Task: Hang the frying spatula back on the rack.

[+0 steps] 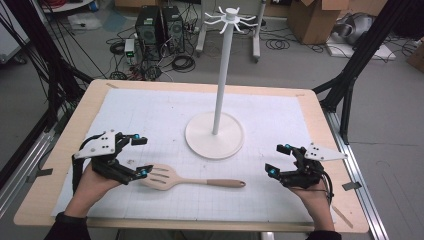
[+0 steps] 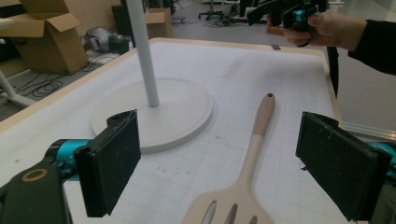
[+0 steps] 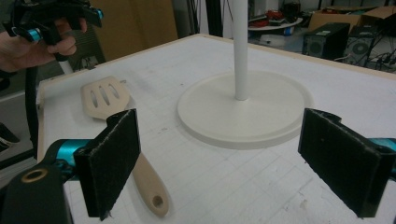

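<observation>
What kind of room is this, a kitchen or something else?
Most likely a research lab, not a kitchen: computer towers and loose cables sit on the floor, cardboard boxes stand behind, and a black metal frame surrounds the table.

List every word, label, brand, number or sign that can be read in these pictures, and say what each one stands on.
None can be read in any of the three views.
The beige slotted spatula shows no print.
The white hanger stand with its round base is bare.
The white gridded mat shows lines, no figures.
The cardboard boxes and black computer towers on the floor are too small and blurred to show any text.
</observation>
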`<state>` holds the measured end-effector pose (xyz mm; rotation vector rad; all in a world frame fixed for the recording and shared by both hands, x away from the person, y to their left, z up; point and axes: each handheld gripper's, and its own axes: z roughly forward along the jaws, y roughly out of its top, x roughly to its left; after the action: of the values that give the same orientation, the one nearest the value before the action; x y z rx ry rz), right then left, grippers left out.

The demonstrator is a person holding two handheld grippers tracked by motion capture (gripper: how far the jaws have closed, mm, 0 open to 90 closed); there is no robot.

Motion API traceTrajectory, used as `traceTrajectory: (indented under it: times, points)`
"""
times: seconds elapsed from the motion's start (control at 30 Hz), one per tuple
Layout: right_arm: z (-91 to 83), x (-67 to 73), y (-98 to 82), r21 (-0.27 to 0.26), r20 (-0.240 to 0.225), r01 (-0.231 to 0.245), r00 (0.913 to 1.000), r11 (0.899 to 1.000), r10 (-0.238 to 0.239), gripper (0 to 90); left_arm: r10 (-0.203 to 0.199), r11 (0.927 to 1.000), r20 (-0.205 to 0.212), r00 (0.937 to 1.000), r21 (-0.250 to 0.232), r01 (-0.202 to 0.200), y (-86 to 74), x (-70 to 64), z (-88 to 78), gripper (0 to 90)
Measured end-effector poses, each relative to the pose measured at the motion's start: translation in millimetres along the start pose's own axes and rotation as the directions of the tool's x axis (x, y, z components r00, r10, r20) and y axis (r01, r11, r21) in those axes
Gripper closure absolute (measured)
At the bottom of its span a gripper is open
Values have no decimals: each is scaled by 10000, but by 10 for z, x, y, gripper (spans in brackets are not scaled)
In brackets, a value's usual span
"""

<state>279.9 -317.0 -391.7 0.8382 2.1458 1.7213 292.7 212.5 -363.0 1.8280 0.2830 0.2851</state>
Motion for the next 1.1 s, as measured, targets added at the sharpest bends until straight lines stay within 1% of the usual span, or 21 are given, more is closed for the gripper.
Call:
traceTrajectory:
  times: [0.17,0.2,0.23,0.33,0.37,0.4,0.43,0.53,0.57,0.6,0.63,0.67,0.7,0.73,0.77,0.83,0.87,0.93,1.03,1.07,1.1]
  points:
    - [18,-17,-6,84,38,69,10000,9999,-70,117,99,9995,411,9991,289,-111,114,-45,219,141]
    - [18,-17,-6,84,38,69,10000,9999,-70,117,99,9995,411,9991,289,-111,114,-45,219,141]
    - [20,-12,-7,150,50,92,9999,9998,-92,117,138,9988,591,9982,464,-165,145,-64,309,141]
    - [23,-4,-7,177,11,108,9999,9998,-108,117,166,9972,757,9970,721,-221,168,-83,394,141]
    - [26,-4,-7,177,14,126,9999,9998,-126,117,243,9945,921,9955,993,-335,186,-98,464,141]
    - [28,-3,-7,189,10,139,9999,9997,-139,117,243,9945,921,9955,993,-335,186,-98,464,141]
    - [29,-6,-8,196,54,170,9998,9997,-171,117,307,9910,1049,9940,1262,-439,201,-114,528,141]
    - [33,-9,-11,211,76,153,9999,9997,-155,117,386,9872,1229,9917,1492,-570,204,-132,601,140]
    - [33,-8,-12,250,77,107,9999,9996,-109,117,469,9824,1344,9898,1731,-701,199,-148,663,138]
    - [33,-11,-14,285,70,106,9999,9995,-108,117,469,9824,1344,9898,1731,-701,199,-148,663,137]
    - [35,-10,-16,278,97,127,9999,9995,-130,117,500,9759,1436,9884,2034,-789,186,-172,736,136]
    - [36,-9,-16,281,100,121,9999,9995,-124,117,500,9759,1436,9884,2034,-789,186,-172,736,136]
    - [37,-10,-18,337,66,118,9999,9994,-120,117,518,9673,1546,9866,2377,-880,166,-196,815,136]
    - [41,-11,-19,339,63,138,9999,9993,-140,117,538,9643,1591,9858,2480,-927,160,-204,842,136]
    - [44,-12,-19,333,75,166,9998,9993,-168,117,538,9643,1591,9858,2480,-927,160,-204,842,136]
    - [46,-12,-20,341,81,160,9998,9993,-163,117,574,9525,1763,9827,2854,-1068,134,-242,952,137]
    - [46,-12,-20,341,81,160,9998,9993,-163,117,574,9525,1763,9827,2854,-1068,134,-242,952,138]
    - [44,-15,-21,348,89,143,9999,9993,-146,117,601,9374,1958,9788,3259,-1227,108,-283,1070,141]
    - [44,-24,-23,355,104,180,9998,9992,-183,118,586,9237,2078,9764,3596,-1320,79,-311,1171,148]
    - [44,-25,-24,364,112,168,9998,9992,-172,118,586,9237,2078,9764,3596,-1320,79,-311,1171,151]
    - [45,-25,-25,382,128,136,9998,9992,-141,118,478,9145,2101,9765,3839,-1274,53,-324,1230,155]
